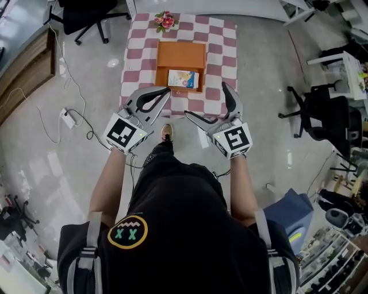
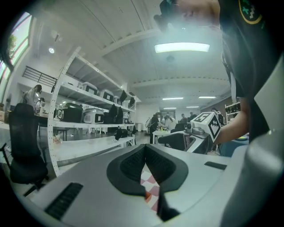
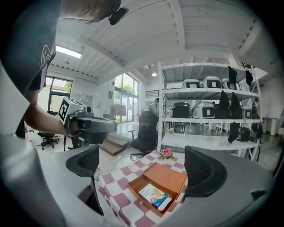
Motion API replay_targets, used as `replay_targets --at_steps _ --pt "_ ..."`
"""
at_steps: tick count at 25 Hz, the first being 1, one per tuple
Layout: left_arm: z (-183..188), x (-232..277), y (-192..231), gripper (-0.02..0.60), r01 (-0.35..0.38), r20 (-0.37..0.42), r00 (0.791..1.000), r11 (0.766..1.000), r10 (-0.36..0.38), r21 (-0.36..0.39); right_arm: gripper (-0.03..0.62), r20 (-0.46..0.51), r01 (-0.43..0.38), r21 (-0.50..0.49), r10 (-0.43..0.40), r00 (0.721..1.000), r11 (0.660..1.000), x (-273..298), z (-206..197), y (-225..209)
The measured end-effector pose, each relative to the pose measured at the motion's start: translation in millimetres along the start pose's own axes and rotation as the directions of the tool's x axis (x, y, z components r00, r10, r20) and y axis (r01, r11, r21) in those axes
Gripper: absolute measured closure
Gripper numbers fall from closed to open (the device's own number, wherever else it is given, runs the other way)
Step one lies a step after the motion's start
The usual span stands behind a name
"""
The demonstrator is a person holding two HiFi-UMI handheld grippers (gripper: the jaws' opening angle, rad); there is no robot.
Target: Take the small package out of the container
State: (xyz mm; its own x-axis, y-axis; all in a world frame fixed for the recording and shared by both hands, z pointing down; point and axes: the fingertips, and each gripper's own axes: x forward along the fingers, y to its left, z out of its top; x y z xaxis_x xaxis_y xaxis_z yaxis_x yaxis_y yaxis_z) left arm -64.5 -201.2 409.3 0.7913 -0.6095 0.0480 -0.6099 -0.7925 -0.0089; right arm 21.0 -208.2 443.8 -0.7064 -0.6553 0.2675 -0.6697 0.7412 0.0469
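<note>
**Asker:** Package [image 1: 183, 78] first: where does it lie?

**Me:** Flat in the open orange box [image 1: 161, 77], in the half nearer me. The lid is folded back toward the far edge of the table [image 1: 221, 46]. The box sits mid-table, somewhat closer to the near edge.

**Asker:** And your hands?

**Me:** Neither holds anything. My right gripper [image 1: 210, 106] hangs over the near edge with its fingers [image 3: 205, 170] spread wide. The package shows between them, so I judge this hand is lined up for the pick. My left gripper [image 1: 167, 92] has its fingers [image 2: 133, 164] pressed together on nothing. It hangs in the air toward the left, I think simply to keep clear.

**Asker:** Anything in the way?

**Me:** Only the low box walls round the package, so I would come down from above. The flowers [image 1: 165, 21] at the far edge are well apart. The chair [image 1: 86, 17] and cable [image 1: 86, 123] are on the floor off the table's left side.
</note>
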Motion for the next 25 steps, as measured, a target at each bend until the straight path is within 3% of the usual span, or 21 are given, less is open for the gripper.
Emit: replay_targets --at_steps 13,25 --pt "-15.8 27.8 39.7 0.565 0.019 -0.029 0.999 1.000 -0.019 -0.018 -0.001 -0.112 0.014 0.034 -0.010 0.994 0.999 60.7 -47.2 -48.8" --pt "-8.6 51.6 44.3 0.565 -0.029 -0.049 0.998 1.000 0.029 0.000 -0.001 -0.217 -0.018 0.252 0.074 0.973 0.968 111.0 -122.7 -84.9"
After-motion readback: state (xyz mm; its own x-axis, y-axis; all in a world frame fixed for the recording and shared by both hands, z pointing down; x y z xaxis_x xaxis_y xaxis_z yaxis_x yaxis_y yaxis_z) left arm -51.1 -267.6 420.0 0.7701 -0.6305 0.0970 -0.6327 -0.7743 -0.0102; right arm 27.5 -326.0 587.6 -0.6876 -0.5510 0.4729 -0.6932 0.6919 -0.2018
